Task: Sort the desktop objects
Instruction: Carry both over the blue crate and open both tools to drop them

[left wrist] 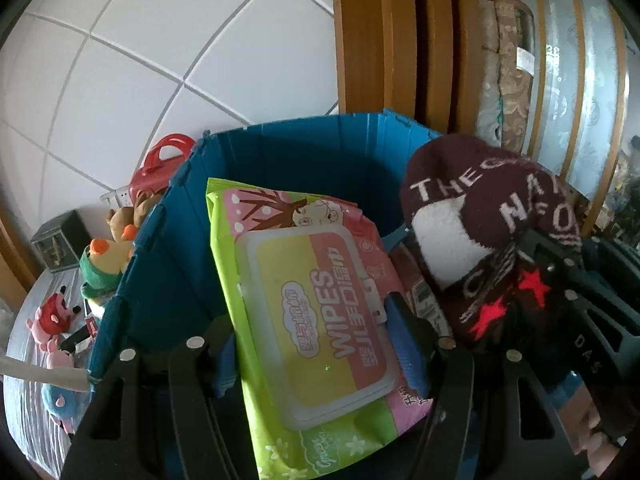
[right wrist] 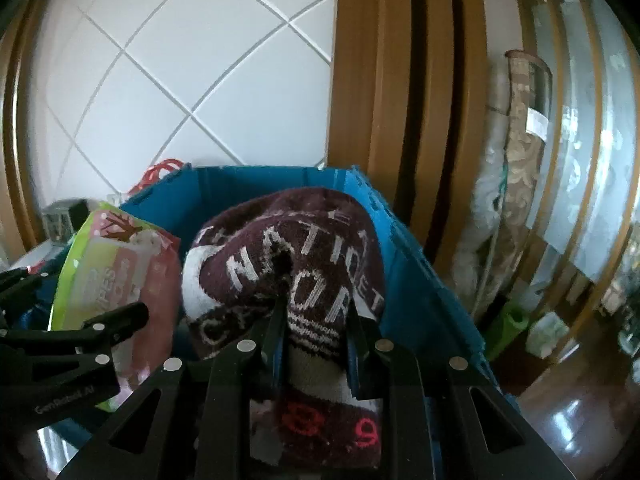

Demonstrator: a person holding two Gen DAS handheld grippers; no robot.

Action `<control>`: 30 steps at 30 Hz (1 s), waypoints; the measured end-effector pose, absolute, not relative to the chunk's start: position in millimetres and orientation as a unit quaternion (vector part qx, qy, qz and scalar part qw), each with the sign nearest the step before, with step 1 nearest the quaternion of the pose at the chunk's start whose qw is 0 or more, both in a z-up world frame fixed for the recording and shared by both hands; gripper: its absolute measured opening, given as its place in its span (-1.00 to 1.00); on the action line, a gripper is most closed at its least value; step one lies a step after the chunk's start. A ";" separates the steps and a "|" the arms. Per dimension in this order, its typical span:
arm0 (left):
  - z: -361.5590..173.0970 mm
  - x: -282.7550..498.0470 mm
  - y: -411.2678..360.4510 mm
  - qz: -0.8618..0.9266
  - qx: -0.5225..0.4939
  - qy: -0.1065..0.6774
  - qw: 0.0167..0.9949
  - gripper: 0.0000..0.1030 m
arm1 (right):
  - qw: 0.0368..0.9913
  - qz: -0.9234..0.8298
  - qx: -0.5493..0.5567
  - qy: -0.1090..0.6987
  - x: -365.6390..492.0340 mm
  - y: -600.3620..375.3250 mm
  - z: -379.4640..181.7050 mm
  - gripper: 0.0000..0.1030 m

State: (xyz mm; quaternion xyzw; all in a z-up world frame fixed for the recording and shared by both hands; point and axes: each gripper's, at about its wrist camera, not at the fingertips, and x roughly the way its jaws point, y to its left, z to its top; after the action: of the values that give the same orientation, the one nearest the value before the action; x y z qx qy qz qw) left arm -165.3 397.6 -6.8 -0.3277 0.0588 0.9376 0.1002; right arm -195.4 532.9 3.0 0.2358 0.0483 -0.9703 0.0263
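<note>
My left gripper (left wrist: 316, 332) is shut on a green and pink pack of wet wipes (left wrist: 312, 312) and holds it over the open blue folding crate (left wrist: 304, 152). My right gripper (right wrist: 316, 312) is shut on a dark maroon knitted cloth with white letters (right wrist: 296, 264), also held over the blue crate (right wrist: 420, 280). In the left wrist view the cloth (left wrist: 488, 236) hangs at the right of the wipes. In the right wrist view the wipes pack (right wrist: 116, 268) and the left gripper's fingers (right wrist: 120, 320) show at the left.
Several plush toys (left wrist: 108, 256) lie on a striped cloth left of the crate, with a red plastic handle (left wrist: 168, 156) and a small dark box (left wrist: 60, 240) behind. A white tiled wall, a wooden door frame (left wrist: 384, 40) and rolled rugs (right wrist: 520, 184) stand beyond.
</note>
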 end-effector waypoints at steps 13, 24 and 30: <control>10.1 -158.2 388.7 0.948 -0.304 0.064 0.068 0.54 | 0.002 -0.970 0.228 0.088 -197.7 518.0 4.6 -0.26; 23.9 -129.2 369.8 0.955 -0.286 0.051 0.062 0.63 | -0.011 -0.975 0.200 0.097 -173.0 515.8 26.8 1.00; 25.9 -110.5 360.8 0.954 -0.287 0.042 0.078 0.63 | -0.012 -0.971 0.213 0.109 -152.7 518.0 29.8 1.00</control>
State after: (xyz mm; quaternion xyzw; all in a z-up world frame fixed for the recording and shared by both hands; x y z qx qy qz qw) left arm -110.5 360.8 25.9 -0.2871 0.0423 0.9538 0.0782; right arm -152.7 518.0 29.8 0.2127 0.1093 -0.9709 -0.0118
